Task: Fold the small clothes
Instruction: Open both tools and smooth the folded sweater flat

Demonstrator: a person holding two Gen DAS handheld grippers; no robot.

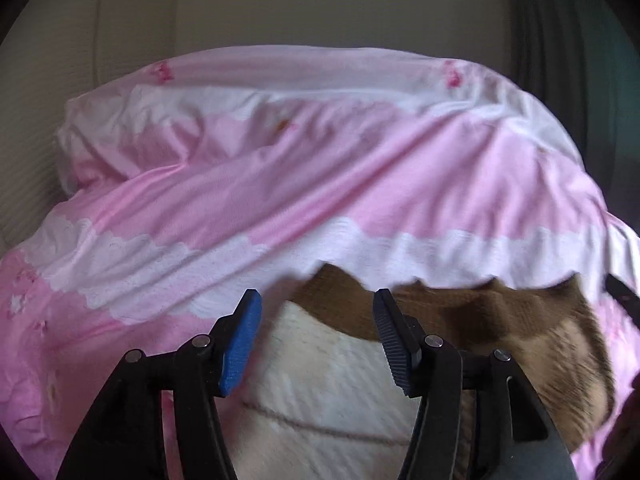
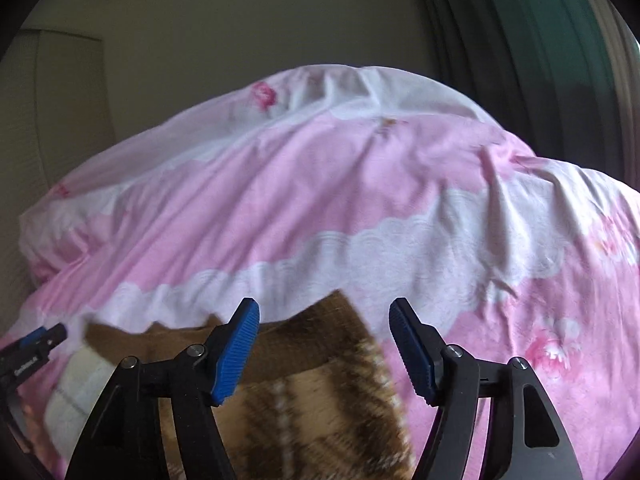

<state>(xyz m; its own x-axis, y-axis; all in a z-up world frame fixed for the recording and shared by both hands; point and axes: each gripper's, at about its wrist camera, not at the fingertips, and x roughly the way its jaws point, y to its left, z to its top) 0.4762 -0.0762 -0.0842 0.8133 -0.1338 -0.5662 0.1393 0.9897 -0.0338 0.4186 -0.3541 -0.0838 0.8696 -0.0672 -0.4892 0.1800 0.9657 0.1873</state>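
A small fuzzy garment, cream and brown (image 1: pixel 320 380), lies on the pink bed cover under my left gripper (image 1: pixel 318 340), which is open and empty just above its cream part. In the right wrist view the same garment shows a brown plaid part (image 2: pixel 320 396) and a cream part at the left. My right gripper (image 2: pixel 324 350) is open and empty over the plaid part. The left gripper's tip (image 2: pixel 36 340) shows at the left edge of the right wrist view.
A rumpled pink and white quilt (image 1: pixel 280 168) with lace-pattern bands covers the bed (image 2: pixel 360 184). A beige wall stands behind. Dark green curtains (image 2: pixel 540 40) hang at the right.
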